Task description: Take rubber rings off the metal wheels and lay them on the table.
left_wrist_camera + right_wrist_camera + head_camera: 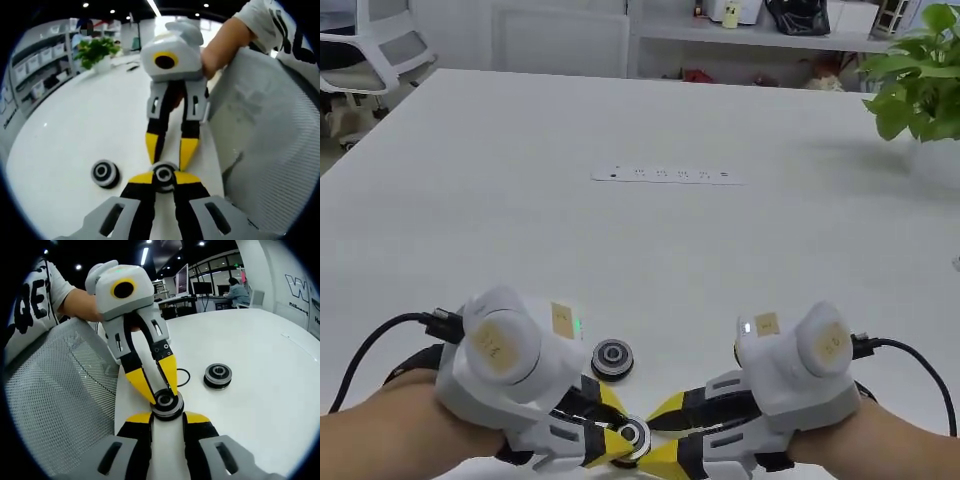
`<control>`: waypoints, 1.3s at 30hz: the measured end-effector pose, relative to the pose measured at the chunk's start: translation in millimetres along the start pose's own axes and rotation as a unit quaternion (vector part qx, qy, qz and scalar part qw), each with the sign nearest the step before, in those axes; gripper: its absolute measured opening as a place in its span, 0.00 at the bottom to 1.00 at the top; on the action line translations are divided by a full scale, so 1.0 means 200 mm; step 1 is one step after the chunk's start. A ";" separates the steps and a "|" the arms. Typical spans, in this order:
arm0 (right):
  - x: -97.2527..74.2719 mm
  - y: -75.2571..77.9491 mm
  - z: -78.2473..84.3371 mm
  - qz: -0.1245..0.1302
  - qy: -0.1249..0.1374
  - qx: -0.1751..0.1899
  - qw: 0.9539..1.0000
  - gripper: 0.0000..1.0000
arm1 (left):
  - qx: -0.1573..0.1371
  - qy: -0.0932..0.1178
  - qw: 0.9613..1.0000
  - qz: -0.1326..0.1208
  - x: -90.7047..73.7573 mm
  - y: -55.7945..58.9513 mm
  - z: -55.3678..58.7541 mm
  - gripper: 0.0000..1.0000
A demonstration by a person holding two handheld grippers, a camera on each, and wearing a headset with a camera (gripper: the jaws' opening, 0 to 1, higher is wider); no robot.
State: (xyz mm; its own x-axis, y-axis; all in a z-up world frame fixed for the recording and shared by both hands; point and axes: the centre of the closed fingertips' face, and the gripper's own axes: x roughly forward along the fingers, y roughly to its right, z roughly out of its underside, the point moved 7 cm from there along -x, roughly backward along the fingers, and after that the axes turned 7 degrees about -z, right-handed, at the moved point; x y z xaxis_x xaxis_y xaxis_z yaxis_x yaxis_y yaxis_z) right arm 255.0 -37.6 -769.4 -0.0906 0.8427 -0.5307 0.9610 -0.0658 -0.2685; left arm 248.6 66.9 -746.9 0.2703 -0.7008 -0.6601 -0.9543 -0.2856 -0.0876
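Note:
A small metal wheel with a black rubber rim (632,436) is held over the table's near edge between both grippers. My left gripper (612,442) comes in from the left and is shut on the wheel (164,174). Facing it from the right, my right gripper (658,430) has its yellow tips clamped on the same wheel (167,405). A second wheel (612,358) lies flat on the white table (640,250) just beyond them, also visible as the second wheel (218,376). A thin loose black ring (183,377) lies on the table behind the held wheel.
A white power strip (665,175) lies mid-table. A potted plant (920,80) stands at the far right corner. A grey mesh chair back (55,405) is close behind the near table edge. Shelves and an office chair (370,50) stand beyond the table.

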 end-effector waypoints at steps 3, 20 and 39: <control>0.00 0.00 0.00 0.001 -0.002 -0.004 1.000 0.20 | 0.000 0.001 1.000 -0.002 0.00 0.00 0.00 0.14; -0.01 0.00 0.01 0.003 -0.007 -0.019 1.000 0.15 | -0.001 0.006 1.000 -0.004 0.00 0.00 0.01 0.14; -0.02 0.01 0.02 0.005 -0.013 -0.019 1.000 0.09 | -0.001 0.007 1.000 -0.008 0.00 0.00 0.01 0.13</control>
State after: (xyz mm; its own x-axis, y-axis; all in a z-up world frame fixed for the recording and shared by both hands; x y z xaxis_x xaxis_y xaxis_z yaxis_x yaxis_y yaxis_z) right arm 255.9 -42.9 -770.7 -0.0879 0.8277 -0.5542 0.9711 -0.0528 -0.2328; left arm 248.0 67.7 -747.9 0.2875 -0.7051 -0.6482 -0.9497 -0.2977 -0.0973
